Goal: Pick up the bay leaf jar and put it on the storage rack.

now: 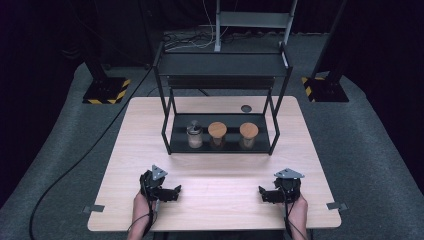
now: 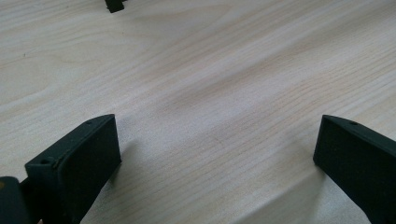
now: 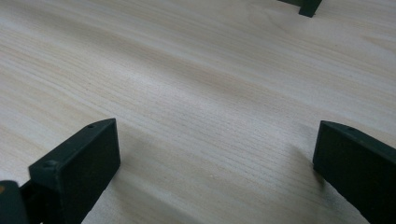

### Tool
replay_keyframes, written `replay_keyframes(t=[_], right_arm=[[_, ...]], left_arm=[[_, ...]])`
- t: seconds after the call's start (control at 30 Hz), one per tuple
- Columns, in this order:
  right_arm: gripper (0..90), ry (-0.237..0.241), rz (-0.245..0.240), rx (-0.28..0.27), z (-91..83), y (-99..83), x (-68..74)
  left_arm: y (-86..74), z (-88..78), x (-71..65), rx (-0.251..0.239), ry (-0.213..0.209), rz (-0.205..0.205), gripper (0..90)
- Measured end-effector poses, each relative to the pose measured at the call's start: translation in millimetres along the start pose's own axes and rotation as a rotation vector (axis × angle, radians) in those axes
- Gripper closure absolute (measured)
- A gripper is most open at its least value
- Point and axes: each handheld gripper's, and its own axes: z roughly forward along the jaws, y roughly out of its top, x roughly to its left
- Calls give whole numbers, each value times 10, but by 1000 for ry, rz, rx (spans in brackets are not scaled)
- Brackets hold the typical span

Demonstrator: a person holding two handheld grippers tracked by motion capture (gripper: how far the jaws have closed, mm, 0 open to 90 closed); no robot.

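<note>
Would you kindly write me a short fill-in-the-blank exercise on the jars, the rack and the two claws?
1. The number of jars on the lower shelf of the black rack is ____.
2. The two jars at the right have lids made of ____.
3. The jaws of the left claw stand ____.
4. Both the left and the right claw rest on the wooden ____.

Missing words: three; wood; open; table

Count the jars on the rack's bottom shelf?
3, in a row on the black rack's lower shelf: left jar with a metal-looking lid, middle jar and right jar with wooden lids. The upper shelf could hide others.
</note>
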Motion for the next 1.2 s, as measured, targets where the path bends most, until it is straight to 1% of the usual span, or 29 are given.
replay_keyframes(t=[0.07, 0.13, 0.23, 0.33, 0.47, 0.63, 1.13, 1.2], right_arm=[[0, 1, -11, -3, -1, -1, 6], [0, 1, -8, -10, -10, -5, 4], [4, -13, -22, -21, -16, -9, 17], [5, -22, -36, -14, -9, -7, 38], [5, -16, -27, -11, -8, -6, 29], [5, -27, -24, -12, -9, -6, 32], [7, -27, -24, -13, -10, -7, 31], [7, -20, -19, -8, -4, -4, 22]], left_arm=[[0, 0, 1, 0, 0, 0, 1], [0, 1, 1, -1, 0, 0, 1], [0, 0, 0, -1, 0, 0, 1], [0, 0, 0, -1, 0, 0, 1], [0, 0, 0, -1, 0, 1, 1], [0, 0, 0, -1, 0, 0, 1], [0, 1, 0, -1, 0, 0, 1], [0, 0, 0, -1, 0, 0, 1]])
